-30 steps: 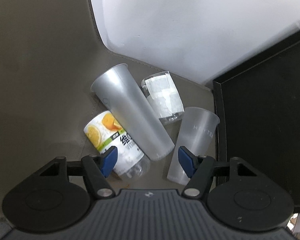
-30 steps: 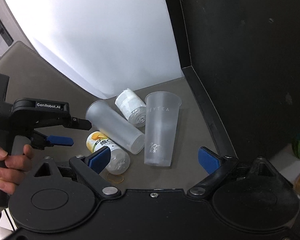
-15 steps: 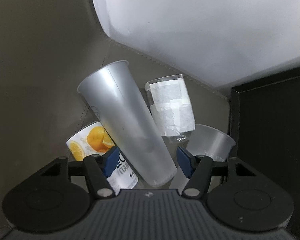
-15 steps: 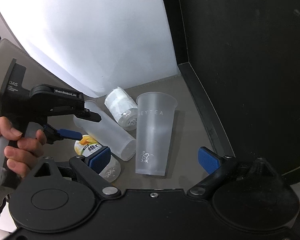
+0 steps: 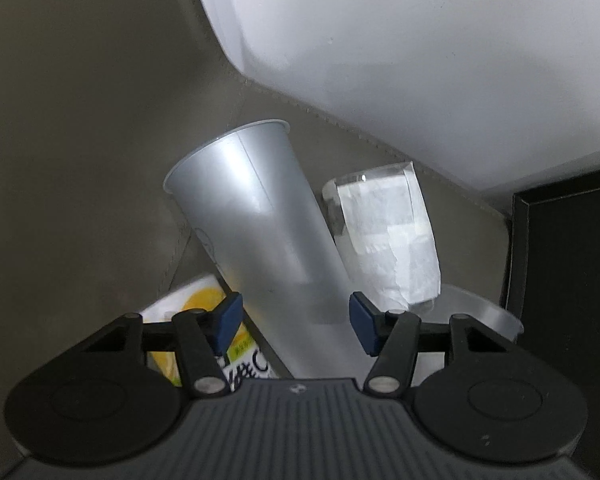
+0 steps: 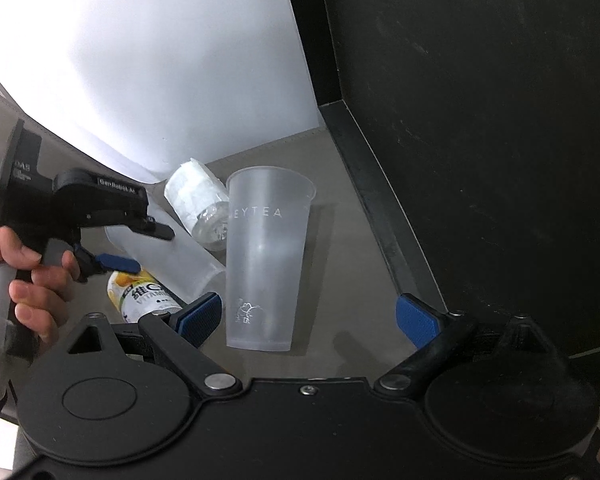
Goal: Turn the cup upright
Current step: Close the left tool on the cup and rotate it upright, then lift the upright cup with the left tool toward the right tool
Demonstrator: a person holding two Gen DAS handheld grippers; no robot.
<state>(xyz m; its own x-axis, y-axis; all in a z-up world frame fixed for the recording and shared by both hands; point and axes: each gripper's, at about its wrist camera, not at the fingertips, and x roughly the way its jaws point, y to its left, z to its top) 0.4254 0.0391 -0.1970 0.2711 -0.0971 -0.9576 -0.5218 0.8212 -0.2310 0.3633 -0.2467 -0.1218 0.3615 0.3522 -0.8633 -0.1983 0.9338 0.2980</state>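
Observation:
A tall frosted plastic cup (image 5: 268, 236) lies on its side on the grey-brown surface, rim away from me. My left gripper (image 5: 296, 320) is open, its blue pads either side of the cup's lower body, not clamped. In the right wrist view the same cup (image 6: 180, 260) lies partly behind the left gripper (image 6: 140, 248). A second frosted cup marked "EYTEA" (image 6: 266, 256) lies beside it, rim toward the wall. My right gripper (image 6: 308, 316) is open and empty, just short of this cup's base.
A clear bottle wrapped in white paper (image 5: 384, 240) lies right of the held-between cup. An orange-labelled vitamin drink bottle (image 6: 144, 292) lies to its left. A white wall (image 5: 420, 60) stands behind and a black panel (image 6: 480, 140) closes the right side.
My left gripper has moved forward and down, so the lying cup now sits between its open pads. My right gripper has edged closer to the "EYTEA" cup.

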